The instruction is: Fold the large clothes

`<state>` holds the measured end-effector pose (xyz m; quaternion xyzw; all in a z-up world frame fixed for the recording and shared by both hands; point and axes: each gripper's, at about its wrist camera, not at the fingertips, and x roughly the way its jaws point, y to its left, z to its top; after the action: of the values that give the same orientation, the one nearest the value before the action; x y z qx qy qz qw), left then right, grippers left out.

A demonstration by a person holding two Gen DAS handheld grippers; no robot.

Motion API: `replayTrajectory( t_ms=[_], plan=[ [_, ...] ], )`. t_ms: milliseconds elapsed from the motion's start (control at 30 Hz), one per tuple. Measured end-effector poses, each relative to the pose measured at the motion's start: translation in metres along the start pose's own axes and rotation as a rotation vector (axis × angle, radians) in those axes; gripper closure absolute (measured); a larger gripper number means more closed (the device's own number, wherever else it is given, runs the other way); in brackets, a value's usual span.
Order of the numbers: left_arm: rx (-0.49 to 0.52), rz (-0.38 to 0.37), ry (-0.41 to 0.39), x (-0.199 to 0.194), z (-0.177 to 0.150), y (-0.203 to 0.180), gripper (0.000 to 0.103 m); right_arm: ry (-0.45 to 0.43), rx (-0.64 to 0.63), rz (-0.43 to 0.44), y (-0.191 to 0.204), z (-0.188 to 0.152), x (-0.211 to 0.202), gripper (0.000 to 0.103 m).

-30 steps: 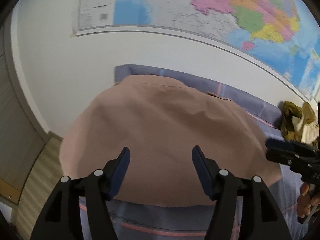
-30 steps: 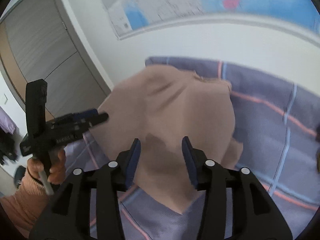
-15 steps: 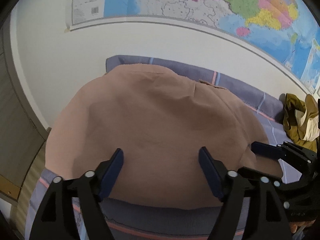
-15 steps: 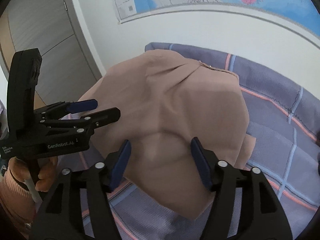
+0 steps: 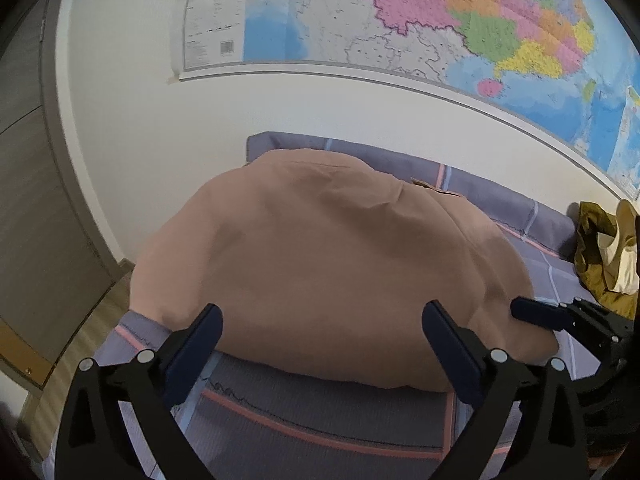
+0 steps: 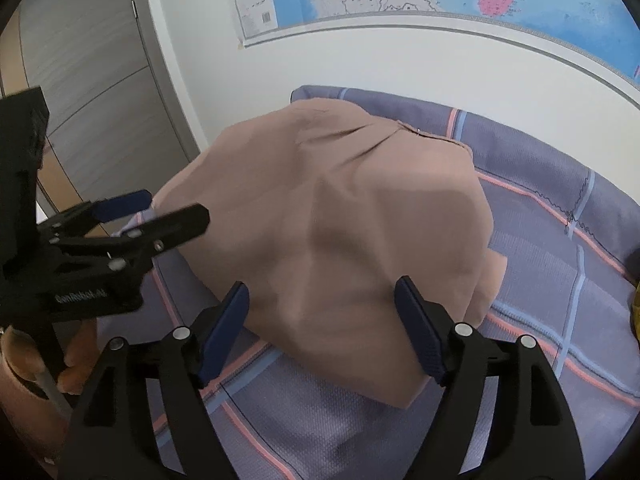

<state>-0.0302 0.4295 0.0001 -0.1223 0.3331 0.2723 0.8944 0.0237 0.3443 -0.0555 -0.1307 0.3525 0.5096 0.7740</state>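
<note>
Tan garment (image 5: 332, 272) flat on bed, collar prob. toward wall

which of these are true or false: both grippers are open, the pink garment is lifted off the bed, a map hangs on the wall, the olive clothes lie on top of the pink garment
1. Both grippers are open. True: the left gripper and right gripper have just been opening, with nothing pinched between their pads.
2. The pink garment is lifted off the bed. False: it lies on the purple plaid sheet.
3. A map hangs on the wall. True.
4. The olive clothes lie on top of the pink garment. False: they sit apart, by the wall.
</note>
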Motion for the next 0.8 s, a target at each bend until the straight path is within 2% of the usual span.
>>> replayTrajectory(
  t_ms=[133,267,533,800],
  plan=[
    [-0.022,0.01,-0.004,-0.005,-0.002,0.0,0.007,-0.015,0.005,0.007,0.0,0.001,-0.005,0.023],
    [-0.029,0.029,-0.009,-0.011,-0.004,-0.003,0.007,-0.039,0.007,0.014,0.0,-0.001,-0.012,0.014],
    [-0.007,0.056,-0.046,-0.023,-0.008,-0.011,0.007,-0.07,0.016,0.009,0.0,-0.007,-0.025,0.009],
    [-0.027,0.051,-0.054,-0.035,-0.013,-0.009,0.007,-0.101,0.039,-0.01,-0.003,-0.01,-0.039,0.006]
  ],
)
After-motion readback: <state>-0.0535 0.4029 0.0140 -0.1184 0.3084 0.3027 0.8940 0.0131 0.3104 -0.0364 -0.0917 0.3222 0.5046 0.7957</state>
